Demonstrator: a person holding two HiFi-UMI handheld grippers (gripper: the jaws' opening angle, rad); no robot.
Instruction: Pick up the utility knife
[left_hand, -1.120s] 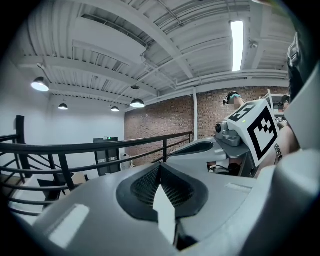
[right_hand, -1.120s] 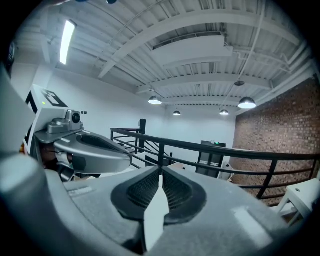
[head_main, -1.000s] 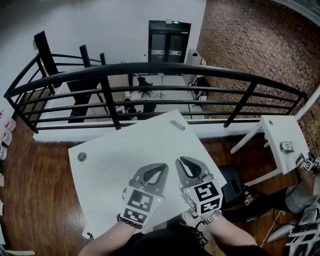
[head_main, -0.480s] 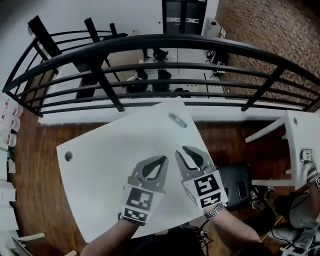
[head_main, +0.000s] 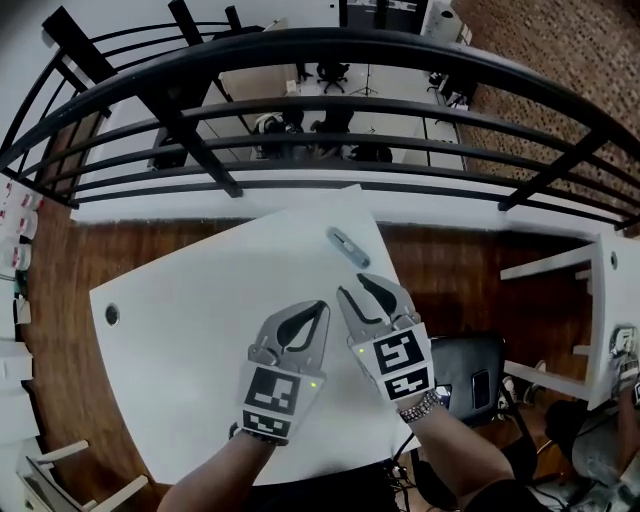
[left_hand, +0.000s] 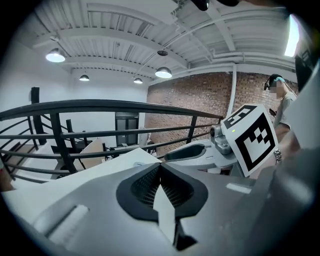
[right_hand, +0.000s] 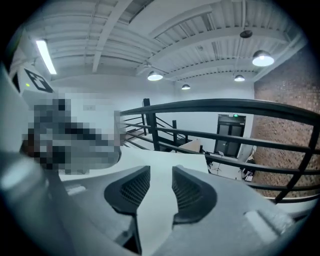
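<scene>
We hold our two grippers side by side, close together, both angled forward and downward. The left gripper (head_main: 320, 304) has its jaws closed, tips touching, gripping nothing. The right gripper (head_main: 353, 286) is opening its jaws, with nothing between them.

Bright, even indoor light in all views. Head view: white table (head_main: 180, 340) is bright with no hard glare and only faint shadows. Heavy fisheye, so the railing (head_main: 330, 42) bows and the edges stretch. Utility knife (head_main: 347, 246) near the table's far corner is small and slightly soft. Both gripper views: round fisheye with black corners. Ceiling lamps (left_hand: 163, 73) and strip light (right_hand: 46, 56) are blown out. Nearest foreground is out of focus, background sharper. Little motion blur.
</scene>
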